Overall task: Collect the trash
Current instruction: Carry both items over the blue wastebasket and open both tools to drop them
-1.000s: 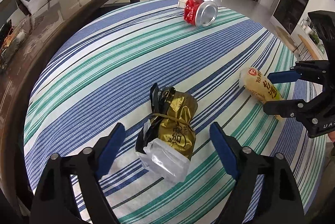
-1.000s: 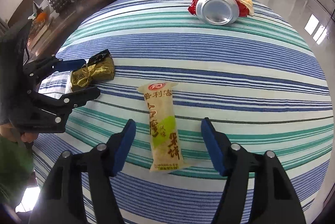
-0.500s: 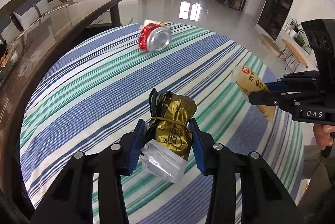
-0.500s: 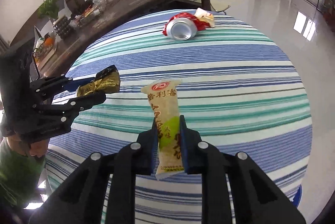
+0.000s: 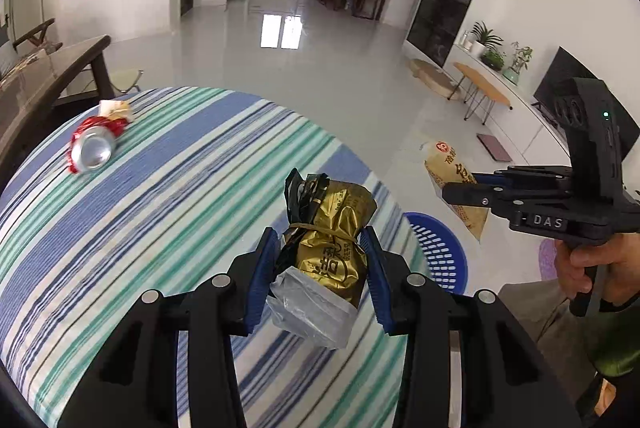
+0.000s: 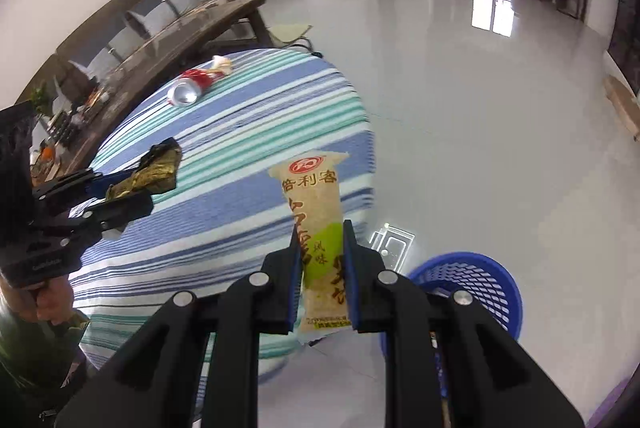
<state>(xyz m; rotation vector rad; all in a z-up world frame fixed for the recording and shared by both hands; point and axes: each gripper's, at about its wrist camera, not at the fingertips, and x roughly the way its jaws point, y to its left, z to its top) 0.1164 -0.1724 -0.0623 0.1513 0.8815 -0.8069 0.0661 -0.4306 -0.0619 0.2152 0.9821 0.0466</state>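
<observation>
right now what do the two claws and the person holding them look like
Both claws, left and right, are matte black plastic with blue pads on the fingers and silver round bolts at the joints. In the left wrist view, the right one's body carries white "DAS" lettering and a small green light. The person wears a dark green sleeve.

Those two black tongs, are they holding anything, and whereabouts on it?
Yes. The left tongs clamp the gold snack bag around its middle. The right tongs pinch the beige snack packet by its lower half.
</observation>
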